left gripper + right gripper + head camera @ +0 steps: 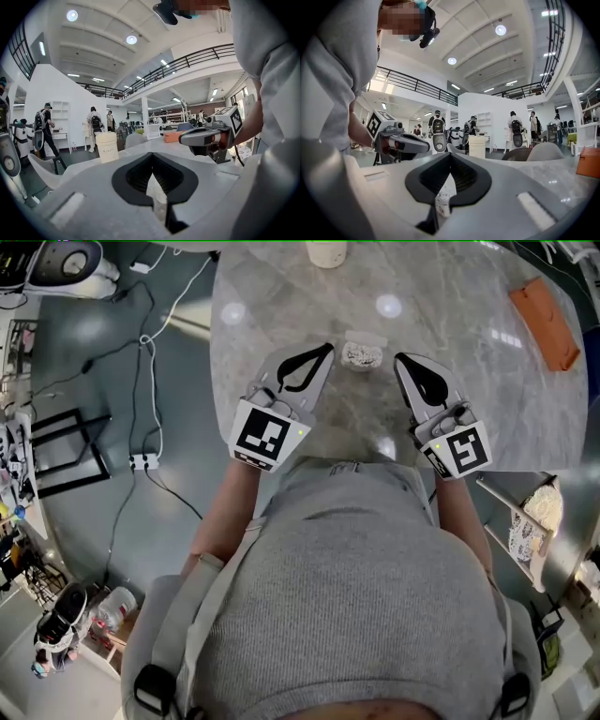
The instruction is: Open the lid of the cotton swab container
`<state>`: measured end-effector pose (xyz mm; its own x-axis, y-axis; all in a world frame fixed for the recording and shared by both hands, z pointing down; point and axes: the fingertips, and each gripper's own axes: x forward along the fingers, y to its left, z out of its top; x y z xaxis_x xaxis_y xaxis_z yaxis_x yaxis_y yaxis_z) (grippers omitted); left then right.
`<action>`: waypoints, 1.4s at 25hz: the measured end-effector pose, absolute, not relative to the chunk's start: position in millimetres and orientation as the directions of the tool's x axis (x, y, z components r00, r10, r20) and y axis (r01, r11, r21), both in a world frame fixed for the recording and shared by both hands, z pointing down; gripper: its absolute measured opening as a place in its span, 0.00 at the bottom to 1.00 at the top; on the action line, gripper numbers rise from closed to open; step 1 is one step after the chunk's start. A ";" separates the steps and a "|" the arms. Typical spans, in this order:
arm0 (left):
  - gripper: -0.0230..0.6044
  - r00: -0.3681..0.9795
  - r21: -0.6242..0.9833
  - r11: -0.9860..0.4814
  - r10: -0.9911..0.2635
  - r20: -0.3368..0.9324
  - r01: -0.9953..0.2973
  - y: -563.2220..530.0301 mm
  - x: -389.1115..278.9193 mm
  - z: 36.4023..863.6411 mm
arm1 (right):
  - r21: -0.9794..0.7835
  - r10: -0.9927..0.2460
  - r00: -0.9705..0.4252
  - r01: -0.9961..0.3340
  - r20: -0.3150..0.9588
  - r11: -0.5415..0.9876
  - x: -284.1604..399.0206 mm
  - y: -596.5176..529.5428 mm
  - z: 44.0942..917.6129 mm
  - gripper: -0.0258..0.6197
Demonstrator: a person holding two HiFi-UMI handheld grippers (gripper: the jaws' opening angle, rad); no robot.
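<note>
The cotton swab container (pixel 362 354) is a small clear box of white swabs standing on the marble table (pixel 469 418), between my two grippers. My left gripper (pixel 328 348) lies just left of it, jaws shut and empty. My right gripper (pixel 398 359) lies just right of it, also shut and empty. In the left gripper view the shut jaws (pixel 152 157) point past the container (pixel 157 194), which shows pale in the gap below them, towards the right gripper (pixel 206 137). In the right gripper view the container (pixel 445 199) sits below the shut jaws (pixel 450 157). Whether its lid is up I cannot tell.
An orange flat block (pixel 545 322) lies at the table's far right. A cream cup (pixel 325 251) stands at the far edge. Cables and a power strip (pixel 141 462) lie on the floor to the left. Several people stand far off in the hall.
</note>
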<state>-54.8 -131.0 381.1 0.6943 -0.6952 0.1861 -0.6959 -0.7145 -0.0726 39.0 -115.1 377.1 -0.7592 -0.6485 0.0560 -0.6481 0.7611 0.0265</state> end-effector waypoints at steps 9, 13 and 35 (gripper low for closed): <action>0.03 0.678 -0.086 -0.689 -0.724 0.127 -0.720 -109.6 -44.1 348.6 | 0.033 -0.666 -0.745 -0.665 0.022 0.746 49.9 -99.2 352.2 0.04; 0.03 0.668 -0.079 -0.677 -0.736 0.108 -0.732 -86.8 -33.8 336.7 | 0.023 -0.670 -0.742 -0.670 0.006 0.742 57.1 -78.8 341.7 0.04; 0.03 0.584 -0.025 -0.585 -0.810 0.052 -0.810 70.1 -2.2 305.1 | 0.012 -0.660 -0.751 -0.661 -0.032 0.751 81.6 72.4 305.5 0.04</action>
